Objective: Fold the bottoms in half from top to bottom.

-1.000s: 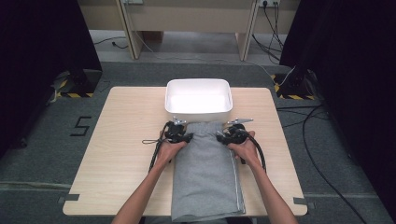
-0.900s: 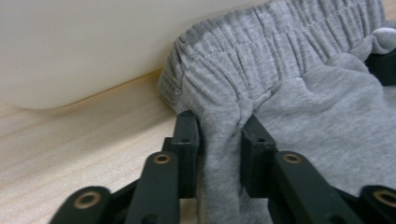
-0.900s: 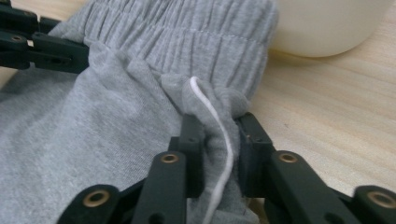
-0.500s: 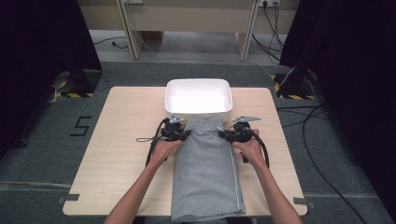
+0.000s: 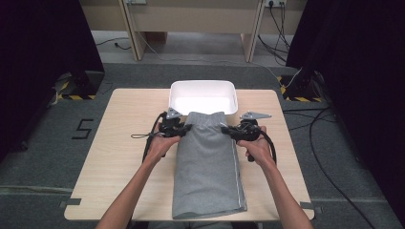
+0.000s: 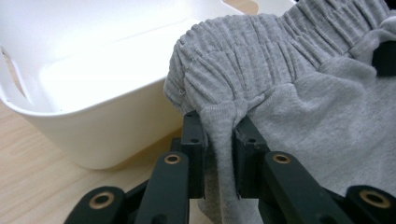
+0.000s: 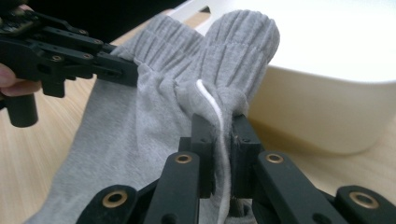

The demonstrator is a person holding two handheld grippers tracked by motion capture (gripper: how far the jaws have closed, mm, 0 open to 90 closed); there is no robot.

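Note:
Folded grey sweatpants (image 5: pixel 207 167) lie lengthwise on the wooden table (image 5: pixel 124 124), waistband end toward the white bin (image 5: pixel 203 86). My left gripper (image 5: pixel 187 127) is shut on the waistband's left corner; its jaws have just been closing with the cloth (image 6: pixel 280 88) between them. In the left gripper view the left gripper (image 6: pixel 219 123) pinches a fold of ribbed fabric beside the bin (image 6: pixel 93 135). My right gripper (image 5: pixel 225 129) is shut on the right corner. In the right gripper view the right gripper (image 7: pixel 219 121) clamps grey cloth (image 7: pixel 140 140) and a white drawstring (image 7: pixel 212 102). The waistband end is raised off the table.
The bin (image 7: pixel 327 116) is empty and stands at the table's far edge, just beyond the waistband. Bare tabletop lies left and right of the sweatpants. Cables trail from both grippers. Dark curtains and floor cables surround the table.
Both hands have risen and drawn the waistband end up off the table, nearer the bin. The jaws have closed onto the fabric corners.

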